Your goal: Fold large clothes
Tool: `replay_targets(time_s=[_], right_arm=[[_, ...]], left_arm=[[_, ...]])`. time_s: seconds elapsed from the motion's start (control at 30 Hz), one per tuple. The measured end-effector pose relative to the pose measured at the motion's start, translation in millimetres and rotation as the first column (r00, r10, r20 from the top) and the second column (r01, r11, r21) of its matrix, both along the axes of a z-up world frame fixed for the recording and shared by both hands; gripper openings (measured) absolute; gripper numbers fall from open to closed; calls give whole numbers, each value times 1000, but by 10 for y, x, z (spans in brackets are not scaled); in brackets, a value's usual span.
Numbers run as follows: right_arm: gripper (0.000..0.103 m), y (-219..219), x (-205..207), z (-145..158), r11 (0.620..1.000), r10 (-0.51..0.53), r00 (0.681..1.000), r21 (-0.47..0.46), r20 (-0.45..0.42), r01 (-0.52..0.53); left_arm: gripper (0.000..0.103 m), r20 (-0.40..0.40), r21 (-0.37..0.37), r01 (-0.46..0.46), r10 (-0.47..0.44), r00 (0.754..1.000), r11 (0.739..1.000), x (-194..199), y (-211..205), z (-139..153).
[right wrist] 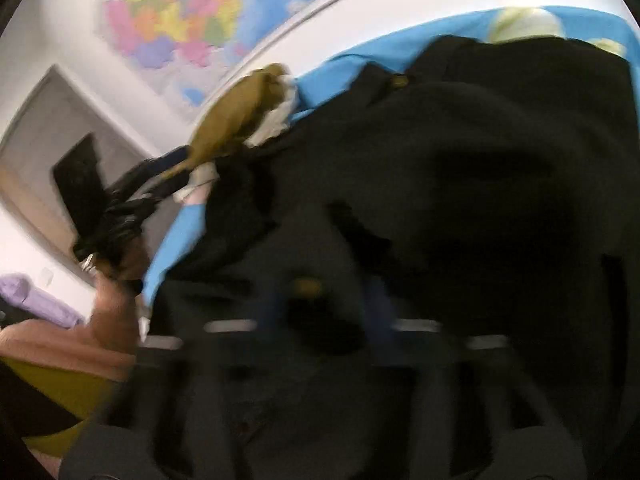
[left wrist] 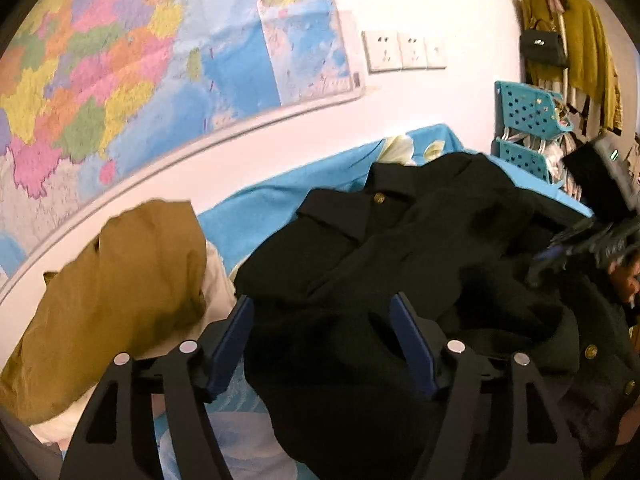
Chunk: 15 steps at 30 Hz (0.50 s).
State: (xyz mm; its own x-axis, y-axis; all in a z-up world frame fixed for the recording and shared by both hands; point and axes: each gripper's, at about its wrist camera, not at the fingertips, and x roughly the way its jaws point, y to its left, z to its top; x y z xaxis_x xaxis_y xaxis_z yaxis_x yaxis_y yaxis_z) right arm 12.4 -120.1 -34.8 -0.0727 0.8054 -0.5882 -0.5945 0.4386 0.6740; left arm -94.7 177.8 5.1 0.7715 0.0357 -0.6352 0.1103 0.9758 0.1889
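Currently: folding has barely begun, as far as I can judge.
Garment: the black jacket point(left wrist: 400, 248) lies rumpled on the blue sheet point(left wrist: 256, 216) of the bed, collar towards the wall edge, brass buttons showing, no neat fold visible.
Left gripper point(left wrist: 322, 344): spread wide over the jacket's near side, dark cloth between the jaws but neither pad pressing it.
Right gripper point(right wrist: 326, 312): blurred in its own view; jaws pressed nearly together, apparently pinching jacket cloth at the near edge by a brass button.
Beside it: an olive garment point(left wrist: 120, 292) is heaped at the bed's left edge, against the wall.
Done: nothing clearly finished.
Left: flatten the jacket, bring in sleeves, fold the body.
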Motion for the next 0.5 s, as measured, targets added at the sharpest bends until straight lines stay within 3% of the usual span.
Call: replay_targets(time_s=[0.13, 0.23, 0.33, 0.5], right_arm=[[8, -470, 226, 743, 977, -175, 979, 139, 100, 160], [8, -848, 523, 1114, 924, -380, 904, 122, 196, 362], [8, -928, 905, 965, 876, -469, 853, 3, 227, 481], [8, -764, 1235, 197, 885, -432, 891, -126, 142, 449]], left_arm=[[68, -39, -48, -63, 61, 997, 997, 120, 184, -76], [68, -65, -85, -129, 124, 990, 988, 263, 338, -133], [74, -96, -117, -189, 178, 979, 975, 426, 440, -230], [79, -158, -128, -226, 206, 966, 966, 585, 483, -446]])
